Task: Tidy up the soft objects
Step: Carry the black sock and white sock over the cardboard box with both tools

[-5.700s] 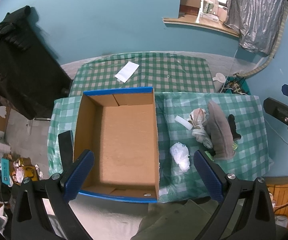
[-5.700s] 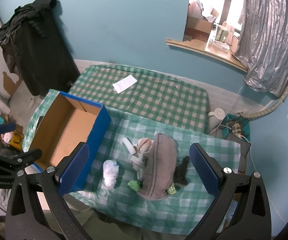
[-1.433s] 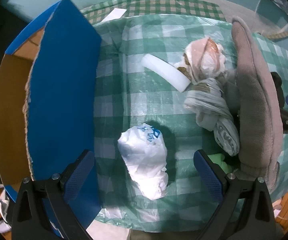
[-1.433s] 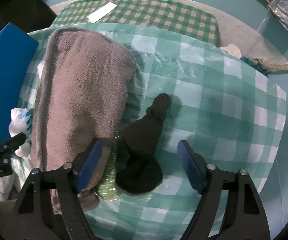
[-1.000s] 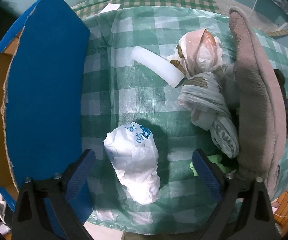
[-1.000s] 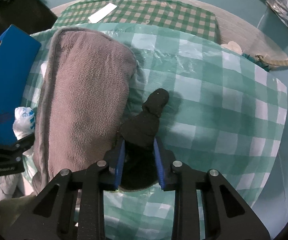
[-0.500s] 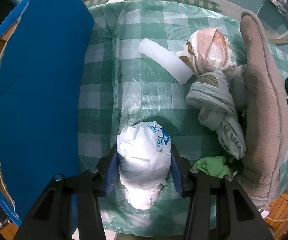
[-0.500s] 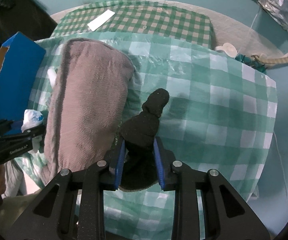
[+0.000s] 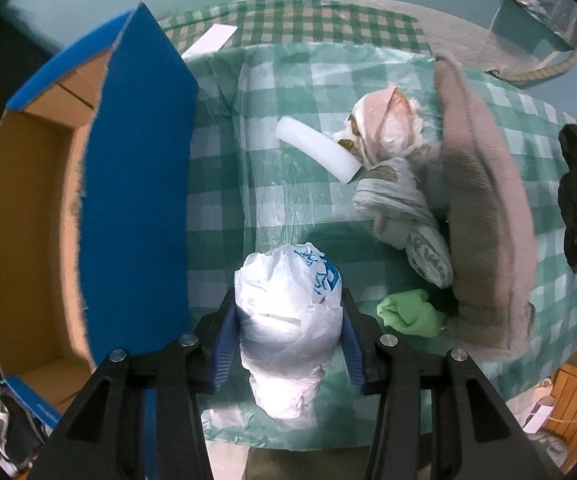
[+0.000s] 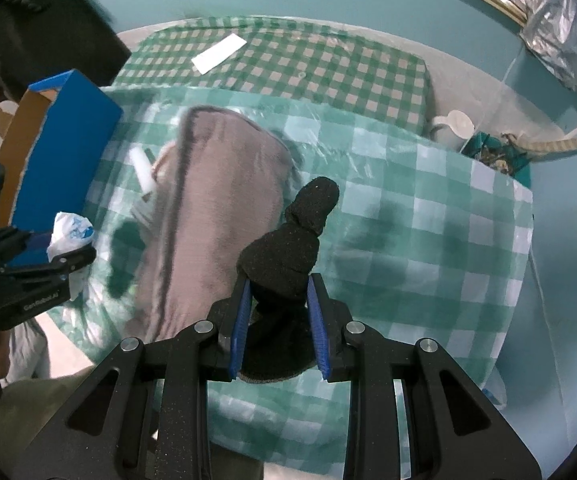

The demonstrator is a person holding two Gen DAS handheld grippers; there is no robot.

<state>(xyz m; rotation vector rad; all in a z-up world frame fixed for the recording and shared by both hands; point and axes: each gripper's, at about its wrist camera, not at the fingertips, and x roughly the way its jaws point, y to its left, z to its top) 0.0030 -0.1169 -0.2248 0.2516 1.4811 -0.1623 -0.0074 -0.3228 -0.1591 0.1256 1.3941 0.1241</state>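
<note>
Risks: plastic bag (image 9: 288, 312) squeezed in left gripper (image 9: 288, 340) may slip; sock (image 10: 284, 264) pinched in right gripper (image 10: 280, 320) may snag towel (image 10: 216, 216) beside it.

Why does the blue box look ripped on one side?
The blue cardboard box has a ragged top edge along the wall that faces the green checked tablecloth, with bare brown cardboard showing as if torn. Otherwise it stands upright and open. Nothing is spilled.

Crumpled white plastic bag (image 9: 288, 320) and black sock (image 10: 284, 264), each clamped aloft.
</note>
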